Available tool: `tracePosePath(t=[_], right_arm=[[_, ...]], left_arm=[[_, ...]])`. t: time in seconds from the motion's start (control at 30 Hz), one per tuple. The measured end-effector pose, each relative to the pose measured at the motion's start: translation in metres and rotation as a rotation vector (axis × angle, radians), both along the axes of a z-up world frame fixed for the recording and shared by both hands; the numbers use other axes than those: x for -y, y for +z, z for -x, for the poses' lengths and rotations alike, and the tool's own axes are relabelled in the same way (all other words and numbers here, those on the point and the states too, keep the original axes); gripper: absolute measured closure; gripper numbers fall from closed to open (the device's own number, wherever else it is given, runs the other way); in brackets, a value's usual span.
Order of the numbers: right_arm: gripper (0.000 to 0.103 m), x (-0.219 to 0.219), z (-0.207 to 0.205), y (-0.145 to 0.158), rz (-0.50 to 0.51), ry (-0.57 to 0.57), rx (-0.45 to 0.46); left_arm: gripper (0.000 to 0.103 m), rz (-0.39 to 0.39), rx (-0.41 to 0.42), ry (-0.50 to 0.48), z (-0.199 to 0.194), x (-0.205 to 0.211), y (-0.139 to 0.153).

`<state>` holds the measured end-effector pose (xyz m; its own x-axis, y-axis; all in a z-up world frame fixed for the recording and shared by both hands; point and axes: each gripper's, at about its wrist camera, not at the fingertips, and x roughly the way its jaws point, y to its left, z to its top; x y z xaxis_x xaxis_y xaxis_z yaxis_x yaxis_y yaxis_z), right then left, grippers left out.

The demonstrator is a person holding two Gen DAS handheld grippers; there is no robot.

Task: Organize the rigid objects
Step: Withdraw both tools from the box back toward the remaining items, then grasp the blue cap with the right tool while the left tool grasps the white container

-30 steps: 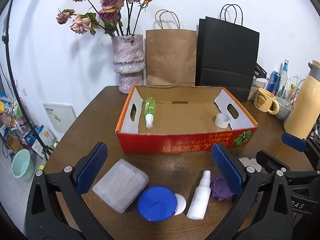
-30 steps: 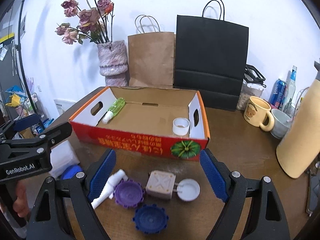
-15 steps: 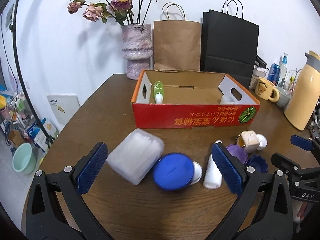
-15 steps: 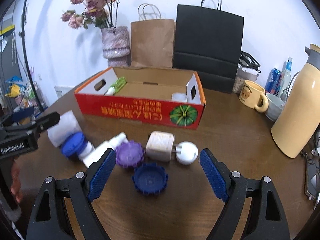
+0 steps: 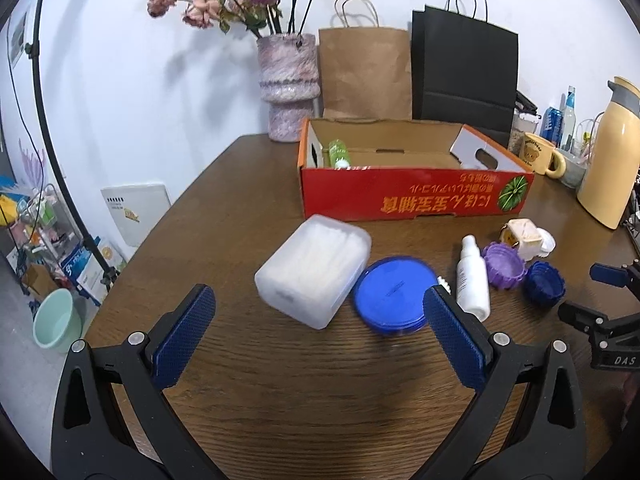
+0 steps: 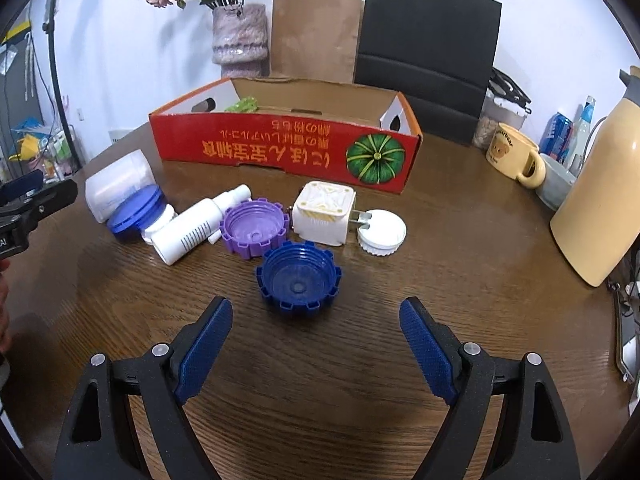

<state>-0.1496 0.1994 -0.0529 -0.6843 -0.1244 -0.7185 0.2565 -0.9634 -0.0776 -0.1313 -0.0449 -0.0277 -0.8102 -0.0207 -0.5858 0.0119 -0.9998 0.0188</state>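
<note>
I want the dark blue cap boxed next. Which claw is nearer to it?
Right. The right claw is open just short of the dark blue cap, aimed at it. The left claw faces the clear box, with the cap off to its right.

We held the left gripper (image 5: 319,312) tilted downward, its blue-padded jaws spread wide with nothing pressed between them; the right gripper (image 6: 316,334) pointed more steeply down, its jaws likewise standing wide apart and empty; each gripper's black frame showed at the edge of the other's view; part of a hand (image 6: 4,312) showed at the right view's left border.
</note>
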Motion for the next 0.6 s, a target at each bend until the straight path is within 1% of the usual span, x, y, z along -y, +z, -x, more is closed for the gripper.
tracePosePath(t=[0.17, 0.3, 0.4, 0.57, 0.6], right_arm=[[0.013, 0.004, 0.007, -0.007, -0.029, -0.009, 0.019], [0.013, 0.007, 0.019, -0.012, -0.042, -0.023, 0.040], [0.013, 0.009, 0.028, -0.016, -0.038, -0.021, 0.062], [0.013, 0.016, 0.037, -0.022, -0.030, 0.008, 0.092], [0.020, 0.017, 0.036, -0.022, -0.025, 0.014, 0.091]], left_arm=[[0.000, -0.055, 0.026, -0.028, 0.005, 0.007, -0.006], [0.000, -0.060, 0.021, -0.011, 0.007, 0.012, -0.008], [0.000, -0.067, 0.029, -0.015, 0.009, 0.012, -0.010], [0.000, -0.049, 0.034, -0.005, 0.011, 0.011, -0.012], [0.000, -0.048, 0.034, -0.004, 0.011, 0.011, -0.012]])
